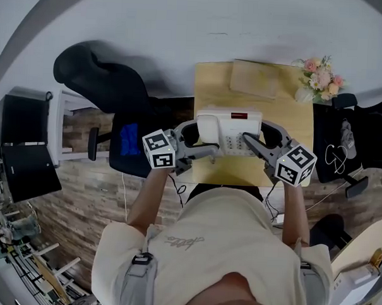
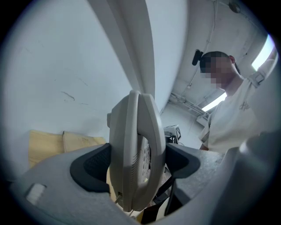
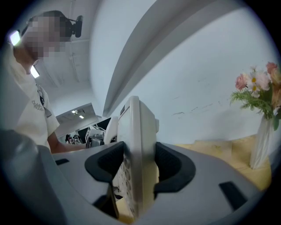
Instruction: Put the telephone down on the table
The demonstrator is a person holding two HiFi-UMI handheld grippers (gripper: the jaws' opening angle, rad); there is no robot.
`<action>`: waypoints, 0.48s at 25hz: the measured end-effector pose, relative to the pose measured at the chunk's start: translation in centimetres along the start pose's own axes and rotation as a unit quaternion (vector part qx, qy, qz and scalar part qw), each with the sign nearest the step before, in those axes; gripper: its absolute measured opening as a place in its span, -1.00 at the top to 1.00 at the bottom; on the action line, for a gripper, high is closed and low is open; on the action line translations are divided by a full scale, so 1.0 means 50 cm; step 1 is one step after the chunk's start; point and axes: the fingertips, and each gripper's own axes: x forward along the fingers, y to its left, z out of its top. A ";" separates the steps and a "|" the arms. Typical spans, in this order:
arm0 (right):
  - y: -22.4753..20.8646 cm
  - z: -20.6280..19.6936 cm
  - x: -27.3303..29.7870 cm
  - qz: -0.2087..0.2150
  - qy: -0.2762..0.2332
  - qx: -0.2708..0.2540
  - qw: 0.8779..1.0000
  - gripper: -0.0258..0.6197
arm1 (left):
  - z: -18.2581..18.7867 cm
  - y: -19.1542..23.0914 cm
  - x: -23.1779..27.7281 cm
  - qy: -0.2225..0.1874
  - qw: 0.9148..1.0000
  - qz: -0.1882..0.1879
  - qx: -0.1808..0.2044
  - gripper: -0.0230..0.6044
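A white desk telephone point(image 1: 230, 128) with a handset on its left and a red display strip is held between both grippers over the front half of a small wooden table point(image 1: 213, 80). My left gripper point(image 1: 201, 141) is shut on its handset side. In the left gripper view the telephone point(image 2: 136, 154) stands edge-on between the dark pads of the left gripper point(image 2: 138, 165). My right gripper point(image 1: 258, 136) is shut on the keypad side, and the right gripper view shows the telephone point(image 3: 136, 149) clamped in the right gripper point(image 3: 139, 169). I cannot tell whether the telephone touches the table.
A flat brown board point(image 1: 257, 79) lies at the table's back. A white vase of flowers point(image 1: 320, 78) stands at the back right corner. A black office chair point(image 1: 99, 75) is to the left, a black bag point(image 1: 343, 143) to the right, and a white wall behind.
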 end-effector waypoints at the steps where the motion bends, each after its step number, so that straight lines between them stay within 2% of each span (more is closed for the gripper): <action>1: -0.008 -0.007 0.008 -0.003 0.003 0.004 1.000 0.26 | -0.005 0.014 0.000 0.003 1.000 -0.004 -0.005 -0.31; 7: -0.065 -0.086 0.044 -0.015 0.032 0.062 0.997 0.26 | -0.066 0.089 0.010 0.042 0.998 -0.018 -0.052 -0.31; 12: -0.118 -0.150 0.069 -0.019 0.049 0.106 0.993 0.26 | -0.121 0.149 0.025 0.053 0.994 -0.013 -0.098 -0.31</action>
